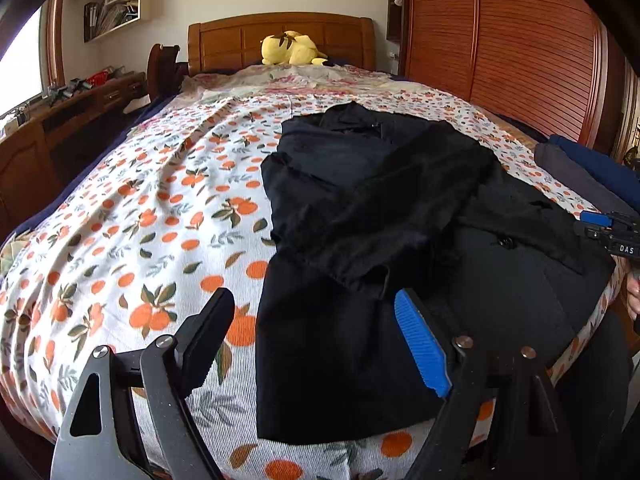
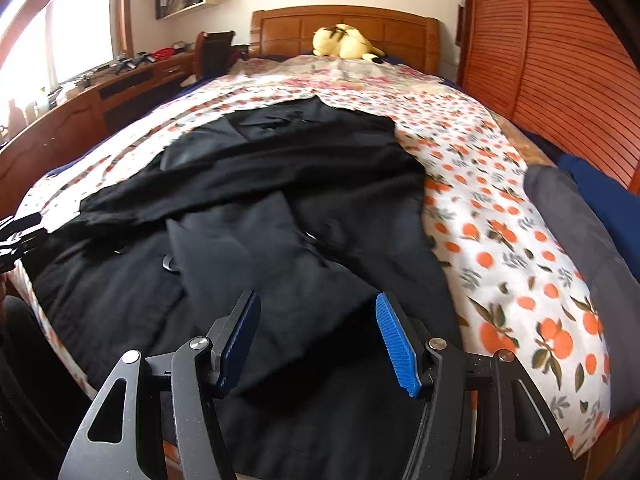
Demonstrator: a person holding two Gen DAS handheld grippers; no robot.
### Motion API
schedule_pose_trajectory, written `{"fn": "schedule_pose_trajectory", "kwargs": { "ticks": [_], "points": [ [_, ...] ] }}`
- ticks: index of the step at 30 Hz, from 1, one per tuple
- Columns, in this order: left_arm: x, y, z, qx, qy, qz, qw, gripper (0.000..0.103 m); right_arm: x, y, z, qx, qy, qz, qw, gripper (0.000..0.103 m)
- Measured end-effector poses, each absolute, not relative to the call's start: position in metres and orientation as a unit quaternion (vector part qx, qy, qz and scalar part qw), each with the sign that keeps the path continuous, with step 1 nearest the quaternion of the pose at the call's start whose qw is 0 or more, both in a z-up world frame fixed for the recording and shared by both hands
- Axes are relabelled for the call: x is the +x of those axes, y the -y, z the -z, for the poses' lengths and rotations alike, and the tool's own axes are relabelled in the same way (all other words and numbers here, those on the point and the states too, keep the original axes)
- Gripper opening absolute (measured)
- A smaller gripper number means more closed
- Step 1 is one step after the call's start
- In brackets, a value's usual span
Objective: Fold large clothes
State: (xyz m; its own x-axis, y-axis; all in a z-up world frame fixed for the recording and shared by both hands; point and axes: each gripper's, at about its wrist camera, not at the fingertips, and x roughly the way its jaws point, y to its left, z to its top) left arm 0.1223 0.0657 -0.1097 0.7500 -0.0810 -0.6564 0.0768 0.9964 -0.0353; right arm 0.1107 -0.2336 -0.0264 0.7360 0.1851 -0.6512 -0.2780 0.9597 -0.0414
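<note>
Lying flat on the bed (image 1: 132, 216), on its orange-print sheet, toward the foot end and well short of the headboard (image 1: 280, 38): a black coat (image 1: 360, 208), collar toward the headboard, hem hanging at the foot edge. Seemingly partway through the fold — one sleeve already lying slantwise across the chest, a front panel turned in over the buttons, but the body still stretching full length toward the foot of the bed. Judging from that, the other side and the lengthwise folds still waiting.

Looking thick and heavy, matt black, a little rumpled where the sleeve crosses; a dark button (image 2: 168, 262) showing near the middle, between collar and hem.

Resting beside the coat, at the wardrobe side of the bed: a folded pile of grey and blue clothes (image 2: 576, 216). Sitting against the headboard: a yellow plush toy (image 1: 292, 48).

Hovering over the hem end, at the foot of the bed: the left gripper (image 1: 316, 340), spread wide, one finger over the sheet and the other over the coat's edge, pinching nothing. Hanging above the lower part of the coat, also at the foot: the right gripper (image 2: 318, 336), parted moderately, blue pads clear of the cloth, nothing caught between them.
</note>
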Motion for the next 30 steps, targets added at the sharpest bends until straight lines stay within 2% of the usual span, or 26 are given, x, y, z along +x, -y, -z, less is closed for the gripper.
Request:
{"fn": "schedule_pose_trajectory", "kwargs": {
  "ticks": [1, 4, 7, 30],
  "points": [
    [0.121, -0.067, 0.112, -0.003, -0.353, 0.042, 0.935, 0.082, 0.111, 0.237, 0.029, -0.068, -0.344, -0.119, 0.929, 0.062],
    [0.118, -0.069, 0.119, -0.002, -0.363, 0.043, 0.931, 0.064, 0.108, 0.250, 0.036, -0.067, -0.356, -0.102, 0.927, 0.062],
    [0.118, -0.070, 0.124, 0.006, -0.372, 0.034, 0.928, 0.058, 0.104, 0.265, 0.039, -0.060, -0.360, -0.083, 0.927, 0.062],
    [0.102, -0.082, 0.140, -0.014, -0.380, 0.019, 0.925, 0.057, 0.091, 0.293, 0.042, -0.067, -0.400, -0.057, 0.912, 0.062]
  ]
}}
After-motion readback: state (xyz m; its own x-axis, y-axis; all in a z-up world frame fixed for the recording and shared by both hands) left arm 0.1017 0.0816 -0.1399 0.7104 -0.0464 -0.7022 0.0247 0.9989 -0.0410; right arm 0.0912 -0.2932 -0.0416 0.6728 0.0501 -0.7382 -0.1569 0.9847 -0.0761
